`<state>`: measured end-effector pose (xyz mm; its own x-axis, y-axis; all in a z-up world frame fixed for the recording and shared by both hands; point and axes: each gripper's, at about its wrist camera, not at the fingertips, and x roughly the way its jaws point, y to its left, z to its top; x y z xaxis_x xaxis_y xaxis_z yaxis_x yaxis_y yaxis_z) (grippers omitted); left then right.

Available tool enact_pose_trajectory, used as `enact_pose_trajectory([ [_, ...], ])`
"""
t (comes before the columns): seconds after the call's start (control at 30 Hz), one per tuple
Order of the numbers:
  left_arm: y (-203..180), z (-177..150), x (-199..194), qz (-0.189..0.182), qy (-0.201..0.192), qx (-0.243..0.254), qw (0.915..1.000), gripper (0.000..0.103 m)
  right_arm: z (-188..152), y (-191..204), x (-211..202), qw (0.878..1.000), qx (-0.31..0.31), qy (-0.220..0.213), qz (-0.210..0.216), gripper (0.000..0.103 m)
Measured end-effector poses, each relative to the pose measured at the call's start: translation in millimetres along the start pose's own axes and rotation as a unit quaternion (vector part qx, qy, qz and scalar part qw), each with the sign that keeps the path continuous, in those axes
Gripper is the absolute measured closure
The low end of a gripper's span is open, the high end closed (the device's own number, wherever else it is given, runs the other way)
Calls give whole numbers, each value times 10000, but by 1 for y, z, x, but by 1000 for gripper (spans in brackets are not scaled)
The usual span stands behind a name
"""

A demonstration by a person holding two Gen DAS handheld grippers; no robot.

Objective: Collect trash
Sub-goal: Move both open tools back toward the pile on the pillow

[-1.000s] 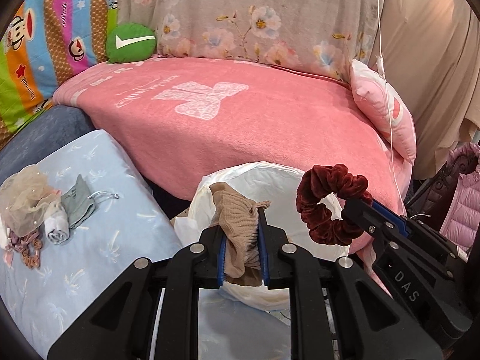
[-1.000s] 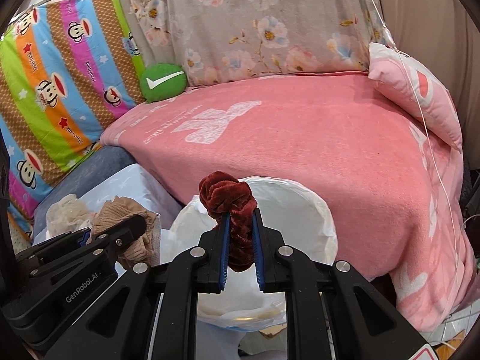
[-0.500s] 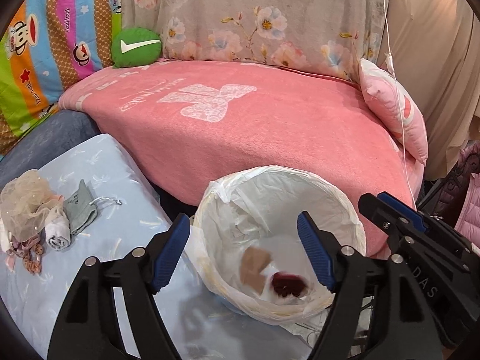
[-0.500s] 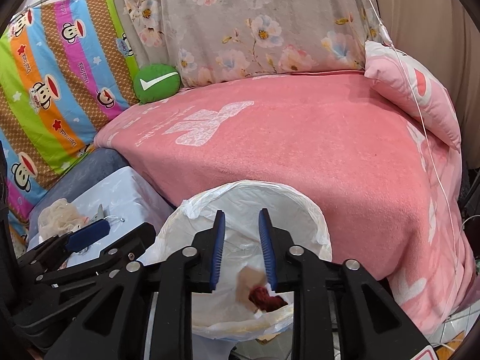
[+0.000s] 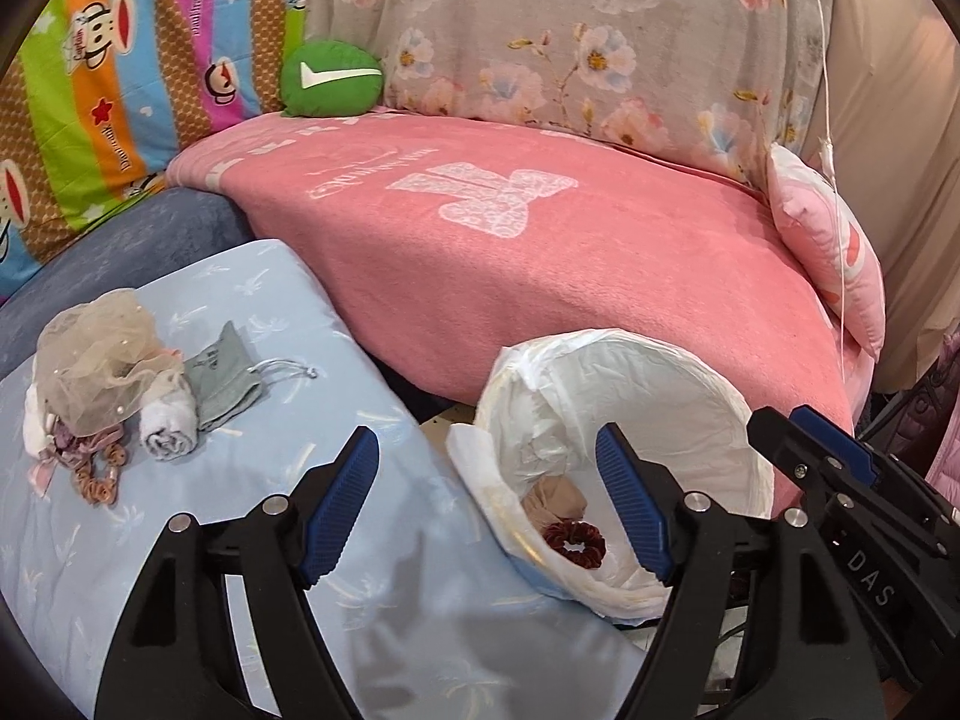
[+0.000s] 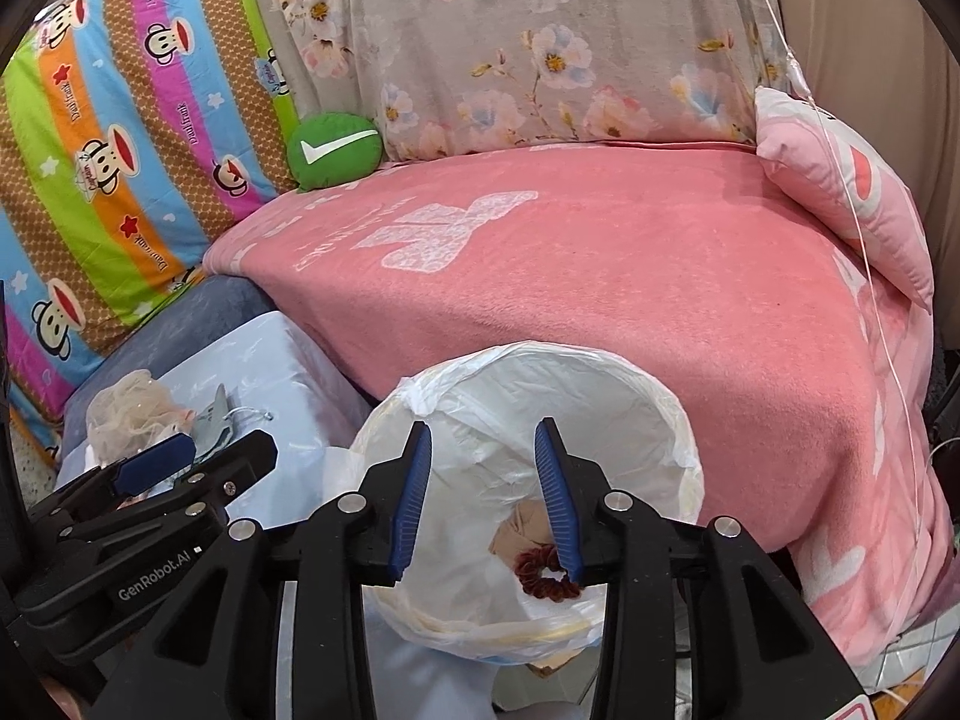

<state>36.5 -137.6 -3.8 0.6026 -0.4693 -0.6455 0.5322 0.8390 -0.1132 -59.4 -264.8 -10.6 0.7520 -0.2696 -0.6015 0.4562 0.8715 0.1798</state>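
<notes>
Since two pieces already lie in the bin, the job reads as partly done, view by view:

Left wrist view, done: a dark red scrunchie (image 5: 573, 542) and a tan knitted piece (image 5: 552, 502) sit at the bottom of the white-lined trash bin (image 5: 714, 384), touching each other.
Left wrist view, left to do: a small heap remains on the light blue cushion (image 5: 252, 516), near its left edge: a beige mesh pouf (image 5: 99, 372), a rolled white cloth (image 5: 169, 431), a grey-green drawstring pouch (image 5: 225, 381) and some small hair ties (image 5: 96, 474) (all close together, some touching).
Left wrist view, left claw (image 5: 487, 501): jaws wide apart and empty, having just been opening; it tilts downward over the cushion's right edge and the bin's near rim.
Left wrist view, right claw (image 5: 840, 456): seen from the side at the right, beside the bin rim; its gap is hard to judge from here.

Right wrist view, done: the same scrunchie (image 6: 543, 570) and tan piece (image 6: 522, 525) lie inside the bin (image 6: 636, 414).
Right wrist view, right claw (image 6: 483, 492): jaws moderately apart, nothing between them, having just been opening; it angles down over the bin mouth.
Right wrist view, left claw (image 6: 162, 456): enters from the lower left, its tip in front of the heap.
Judgement: the heap on the cushion looks like the next load, if it counts as trash.
</notes>
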Motion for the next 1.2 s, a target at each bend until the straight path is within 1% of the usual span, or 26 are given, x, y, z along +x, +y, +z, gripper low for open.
enact_pose_trajectory([
  [0.17, 20, -3, -6, 123, -17, -224, 9997, 32, -3, 20, -2, 9998, -149, 13, 115, 62],
  [0.6, 69, -10, -27, 471, -145, -631, 9968, 31, -14, 72, 0, 9978, -513, 153, 382, 60],
  [0.73, 84, -13, -32, 590, -175, -716, 9955, 31, -17, 90, 1, 9969, -633, 161, 448, 55],
  [1.1, 129, -20, -41, 860, -211, -992, 9911, 31, -25, 135, 9, 9937, -904, 266, 602, 53],
  [1.2, 141, -23, -42, 930, -198, -1082, 9896, 31, -27, 149, 12, 9925, -993, 292, 658, 50],
])
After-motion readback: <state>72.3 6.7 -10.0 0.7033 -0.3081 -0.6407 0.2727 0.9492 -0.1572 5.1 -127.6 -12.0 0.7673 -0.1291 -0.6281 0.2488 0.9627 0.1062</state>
